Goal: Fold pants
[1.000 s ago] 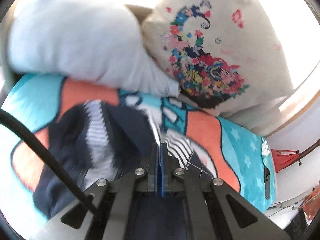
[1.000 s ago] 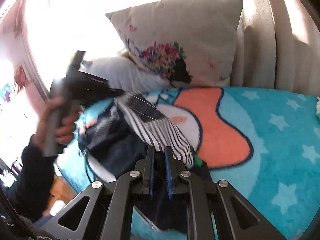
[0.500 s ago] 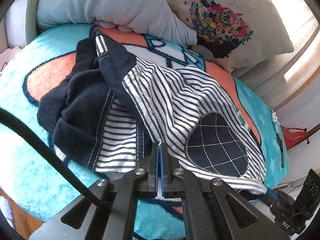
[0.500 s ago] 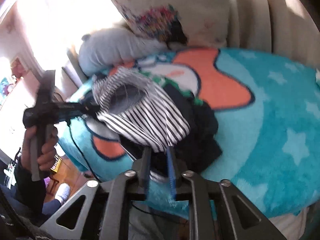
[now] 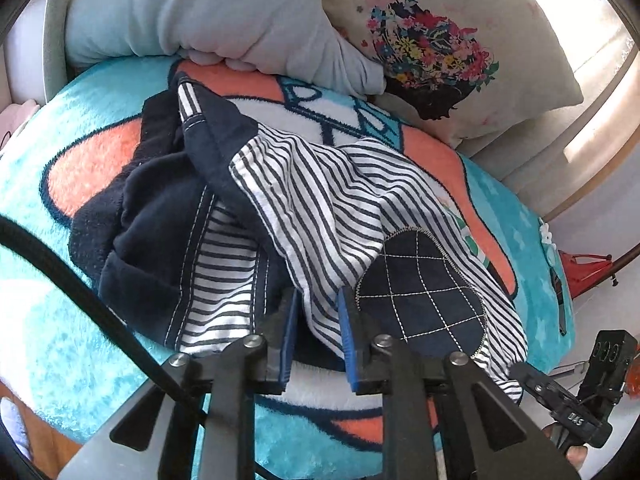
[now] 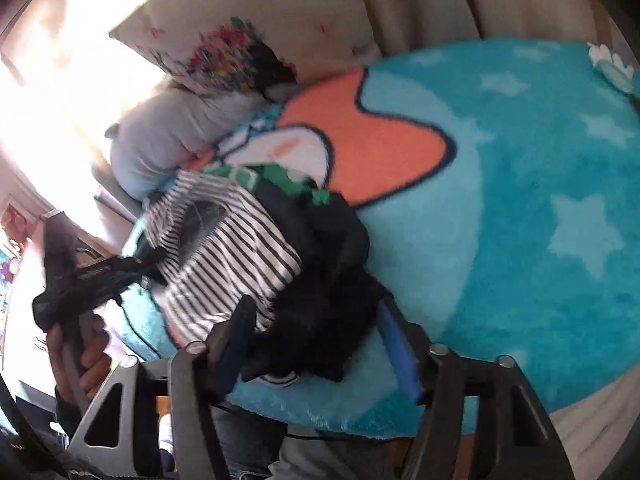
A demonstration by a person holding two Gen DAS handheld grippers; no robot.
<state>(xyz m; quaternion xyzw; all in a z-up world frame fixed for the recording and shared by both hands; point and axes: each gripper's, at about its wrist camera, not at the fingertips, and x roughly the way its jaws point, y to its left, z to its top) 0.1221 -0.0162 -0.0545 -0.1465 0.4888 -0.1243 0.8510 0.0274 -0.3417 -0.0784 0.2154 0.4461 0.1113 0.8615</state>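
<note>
left gripper [image 5: 318,312]: jaws opening, only a narrow gap so far, striped cloth lying loose between them
right gripper [image 6: 316,340]: jaws opening too, gap much wider, dark cloth bunched in between, pads not pressing it
pants [image 5: 280,216]: crumpled heap, navy plus stripes, quilted knee patch on top, sitting on the blanket
blanket [image 6: 540,200]: turquoise, stars, orange shape
pillows [image 5: 200,12]: behind the heap

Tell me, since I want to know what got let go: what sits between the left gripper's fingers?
In the left wrist view, a striped fold of the pants lies loosely between the opening fingers of the left gripper.
</note>
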